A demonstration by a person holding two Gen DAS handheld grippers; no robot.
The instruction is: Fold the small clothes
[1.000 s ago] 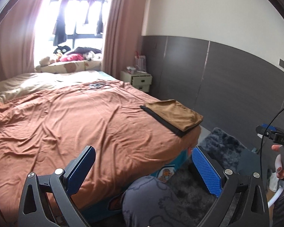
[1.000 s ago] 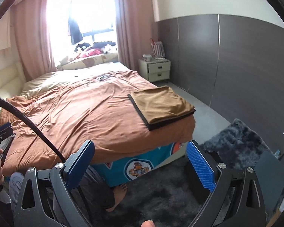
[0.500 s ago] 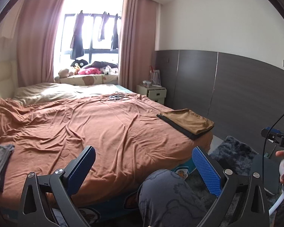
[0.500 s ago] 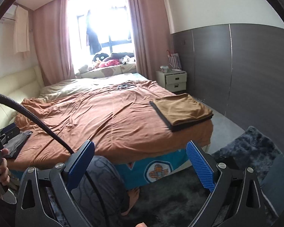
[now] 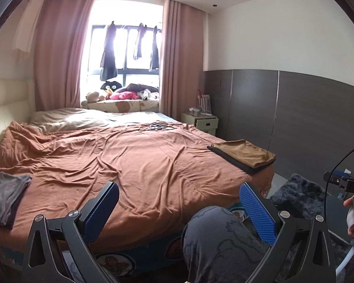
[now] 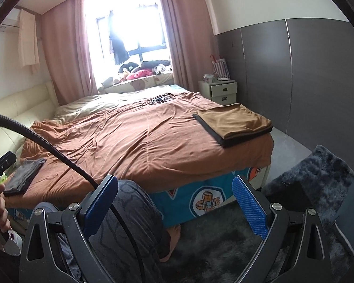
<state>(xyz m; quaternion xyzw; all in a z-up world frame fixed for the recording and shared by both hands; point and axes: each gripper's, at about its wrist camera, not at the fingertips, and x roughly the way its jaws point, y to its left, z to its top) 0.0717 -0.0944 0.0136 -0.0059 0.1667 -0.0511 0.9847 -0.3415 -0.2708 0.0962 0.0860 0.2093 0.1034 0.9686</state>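
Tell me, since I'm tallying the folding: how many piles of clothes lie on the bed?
2: a brown pile at the bed's near right corner, a grey pile at its left edge. More may be hidden.

The left gripper is held level, jaws spread wide and empty. The right gripper matches it, jaws apart, nothing between its blue pads.

Both cameras have tilted up and pulled back from the bed. A grey garment has come into sight at 9 o'clock, apparently loosely folded, and the folded brown garment now sits toward 2 o'clock.
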